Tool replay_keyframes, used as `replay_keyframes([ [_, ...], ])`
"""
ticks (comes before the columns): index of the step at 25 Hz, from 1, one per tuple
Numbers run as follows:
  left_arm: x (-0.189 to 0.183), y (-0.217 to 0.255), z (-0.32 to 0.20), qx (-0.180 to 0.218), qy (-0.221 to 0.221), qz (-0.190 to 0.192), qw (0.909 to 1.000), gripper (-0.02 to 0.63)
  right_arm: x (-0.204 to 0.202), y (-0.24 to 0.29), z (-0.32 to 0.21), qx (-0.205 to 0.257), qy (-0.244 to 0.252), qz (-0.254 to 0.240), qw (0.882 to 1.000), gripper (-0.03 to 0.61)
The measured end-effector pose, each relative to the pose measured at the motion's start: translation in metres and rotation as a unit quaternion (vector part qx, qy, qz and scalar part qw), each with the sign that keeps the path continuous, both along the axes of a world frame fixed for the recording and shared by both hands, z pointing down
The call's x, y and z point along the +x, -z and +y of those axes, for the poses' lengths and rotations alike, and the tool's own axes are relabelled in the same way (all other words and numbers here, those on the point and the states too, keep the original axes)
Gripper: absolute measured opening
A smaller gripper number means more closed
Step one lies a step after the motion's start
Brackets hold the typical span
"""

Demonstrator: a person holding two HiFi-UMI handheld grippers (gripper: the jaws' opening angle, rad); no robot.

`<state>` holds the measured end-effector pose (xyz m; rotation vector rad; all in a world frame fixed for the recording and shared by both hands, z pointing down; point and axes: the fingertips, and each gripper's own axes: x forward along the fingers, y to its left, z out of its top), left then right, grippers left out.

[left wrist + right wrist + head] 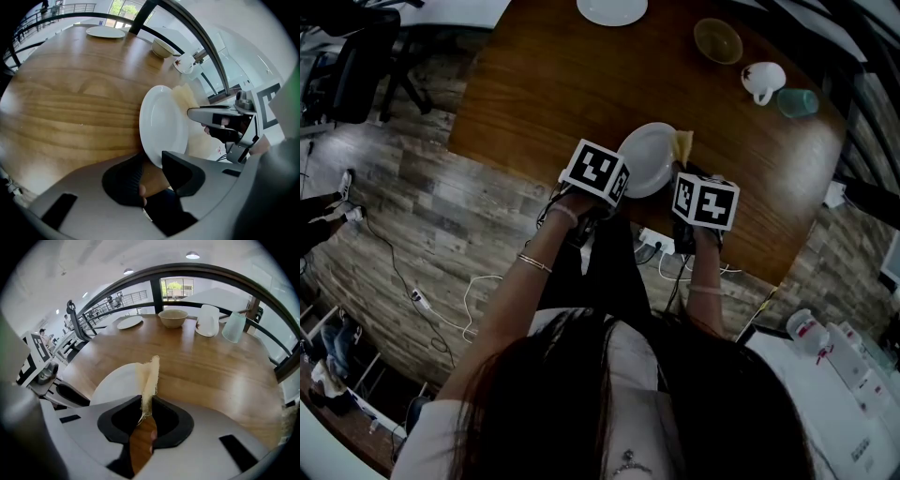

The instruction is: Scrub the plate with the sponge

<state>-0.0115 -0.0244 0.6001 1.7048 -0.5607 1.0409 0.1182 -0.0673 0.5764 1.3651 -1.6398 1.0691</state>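
We hold the plate over the near edge of the table, its left rim between the jaws of our left gripper. Our right gripper is on its right and grips the sponge, which is at the plate's right rim. Along the far side, from left to right, are a second plate, a bowl, a mug and a cup.

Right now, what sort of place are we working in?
Probably an open office or lab, not a kitchen: an office chair stands near the wooden table, a power strip and loose cables lie on the plank floor, and railings run behind.
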Motion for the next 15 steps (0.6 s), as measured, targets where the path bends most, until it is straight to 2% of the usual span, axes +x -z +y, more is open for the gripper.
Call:
replay_keyframes([
  [5, 0.001, 0.0, -0.001, -0.002, -0.003, 0.0, 1.0, 0.133, -0.042, -0.013, 0.008, -0.019, 0.033, -0.041, 0.998, 0.084],
  [8, 0.003, 0.001, 0.001, -0.004, -0.006, 0.002, 1.0, 0.13, -0.073, -0.014, 0.014, -0.021, 0.057, -0.097, 0.993, 0.084],
  [11, 0.003, 0.001, 0.0, -0.007, -0.01, 0.003, 0.9999, 0.129, -0.083, -0.016, 0.015, -0.029, 0.05, -0.147, 0.987, 0.084],
  [13, 0.003, 0.001, 0.001, -0.01, -0.014, 0.003, 0.9998, 0.129, -0.073, -0.017, 0.011, -0.024, 0.04, -0.141, 0.989, 0.084],
  [15, 0.002, 0.001, 0.001, -0.012, -0.017, 0.002, 0.9998, 0.129, -0.056, -0.016, 0.003, -0.013, 0.024, -0.115, 0.993, 0.084],
])
